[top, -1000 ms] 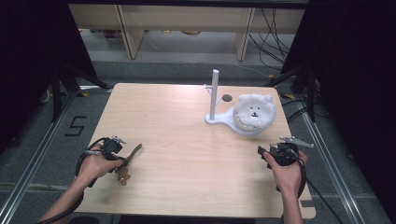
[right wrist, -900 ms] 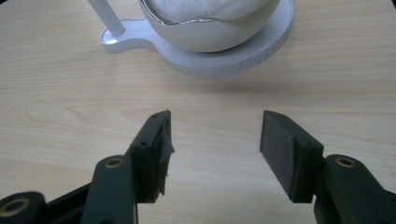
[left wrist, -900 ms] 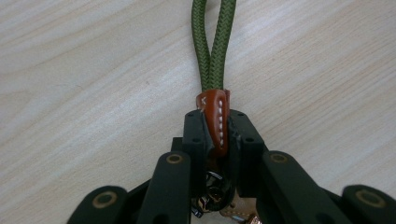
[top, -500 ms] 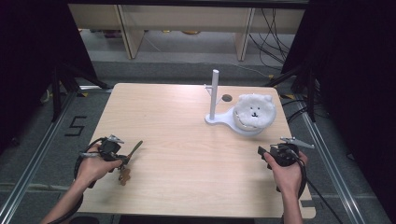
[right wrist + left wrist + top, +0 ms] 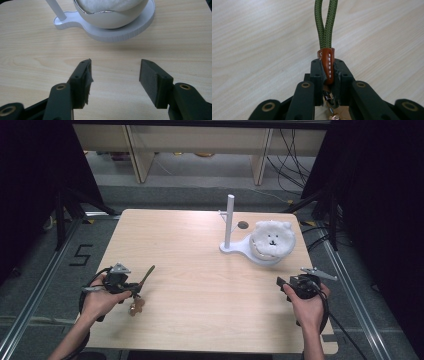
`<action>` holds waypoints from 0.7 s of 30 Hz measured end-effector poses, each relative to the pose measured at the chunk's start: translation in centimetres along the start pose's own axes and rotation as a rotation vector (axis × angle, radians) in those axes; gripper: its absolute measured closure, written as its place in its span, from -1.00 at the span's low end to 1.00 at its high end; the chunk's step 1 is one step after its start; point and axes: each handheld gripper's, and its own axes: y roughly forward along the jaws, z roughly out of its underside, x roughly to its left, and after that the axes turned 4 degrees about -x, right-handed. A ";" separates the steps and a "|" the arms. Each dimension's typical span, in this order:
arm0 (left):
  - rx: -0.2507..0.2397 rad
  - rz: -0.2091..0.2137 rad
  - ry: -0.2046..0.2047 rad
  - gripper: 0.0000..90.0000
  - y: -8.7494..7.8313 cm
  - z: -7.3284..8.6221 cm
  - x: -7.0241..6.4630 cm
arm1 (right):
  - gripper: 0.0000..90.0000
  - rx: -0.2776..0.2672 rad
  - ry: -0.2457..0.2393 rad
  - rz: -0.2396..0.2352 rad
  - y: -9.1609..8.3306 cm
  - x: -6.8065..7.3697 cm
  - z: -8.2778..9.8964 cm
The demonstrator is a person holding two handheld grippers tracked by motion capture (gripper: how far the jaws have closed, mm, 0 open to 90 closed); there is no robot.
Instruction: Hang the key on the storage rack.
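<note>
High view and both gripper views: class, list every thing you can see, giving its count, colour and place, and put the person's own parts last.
Light wooden table: one, pale wood, centre of the high view.
White stand with upright post: one, white, far right part of the table.
White fluffy bear-face plush: one, white, in the bowl on the stand's round base.
Olive-green braided cord loop with brown leather collar: one, green and brown, clamped in the left gripper, loop pointing away.
Small metal clasp and charm: brownish, hanging below that gripper near the table's near left.
Left gripper: black, shut on the leather collar.
Right gripper: black, jaws apart, near right, facing the stand.
Hands: two, bottom edge.
</note>
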 end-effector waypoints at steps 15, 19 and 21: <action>-0.177 0.023 0.012 0.76 -0.3 -0.8 -1.1 | 0.00 -0.017 0.014 -0.006 -0.1 0.2 0.3; -0.229 0.019 0.005 0.76 -0.4 -1.1 -1.4 | 0.00 -0.027 -0.011 -0.001 -0.1 0.0 0.4; -0.246 0.012 0.000 0.76 -0.4 -1.3 -1.5 | 0.00 -0.028 -0.012 -0.001 0.0 0.0 0.4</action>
